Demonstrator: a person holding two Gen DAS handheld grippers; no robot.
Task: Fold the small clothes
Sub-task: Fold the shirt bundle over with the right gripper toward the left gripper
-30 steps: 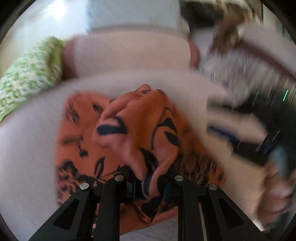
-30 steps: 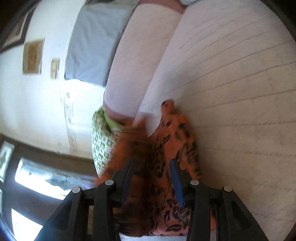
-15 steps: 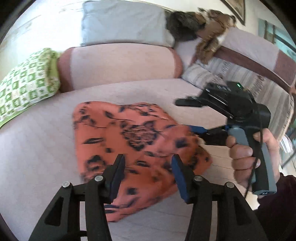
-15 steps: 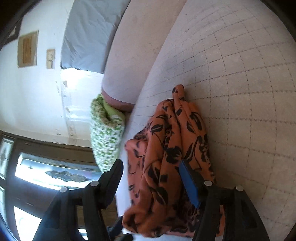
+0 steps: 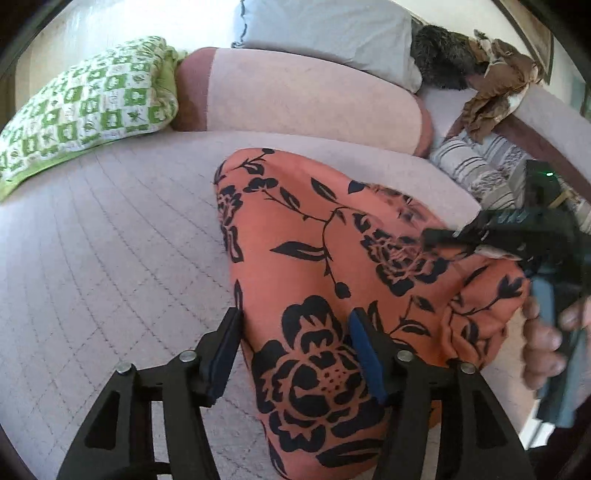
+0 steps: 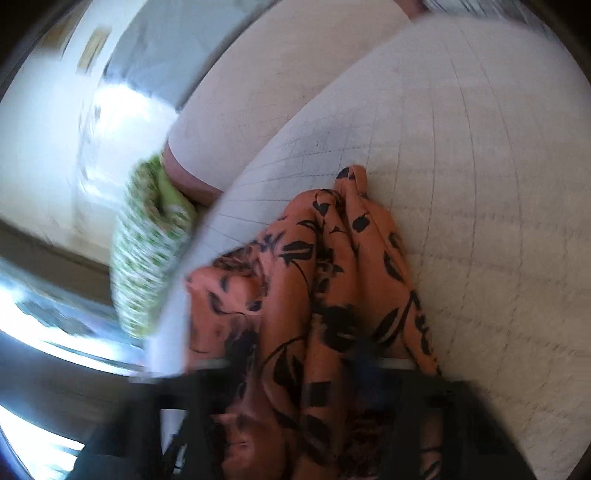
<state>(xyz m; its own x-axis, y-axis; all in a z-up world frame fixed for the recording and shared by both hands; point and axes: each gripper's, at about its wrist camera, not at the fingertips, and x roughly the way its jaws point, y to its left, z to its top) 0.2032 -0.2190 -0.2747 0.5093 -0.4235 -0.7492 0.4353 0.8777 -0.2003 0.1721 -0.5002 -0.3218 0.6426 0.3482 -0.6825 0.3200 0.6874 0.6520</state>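
Note:
An orange garment with black flowers (image 5: 321, 266) lies spread on the pale quilted sofa seat (image 5: 110, 240). My left gripper (image 5: 293, 354) is open, its blue-padded fingers (image 5: 364, 354) straddling the garment's near end. My right gripper (image 5: 447, 236) shows at the right edge of the left wrist view, over the garment's bunched right side. In the blurred right wrist view the garment (image 6: 332, 280) lies rumpled between the right gripper's (image 6: 299, 369) fingers, which look spread apart.
A green and white patterned cushion (image 5: 85, 107) lies at the seat's far left. The pink backrest (image 5: 303, 99), a grey pillow (image 5: 325, 29), dark and brown clothes (image 5: 491, 85) and a striped cushion (image 5: 476, 166) stand behind.
One second ago my left gripper was pinching the bunched garment; it has let go and opened. The garment now lies spread flatter, and my left gripper has come closer over its near end.

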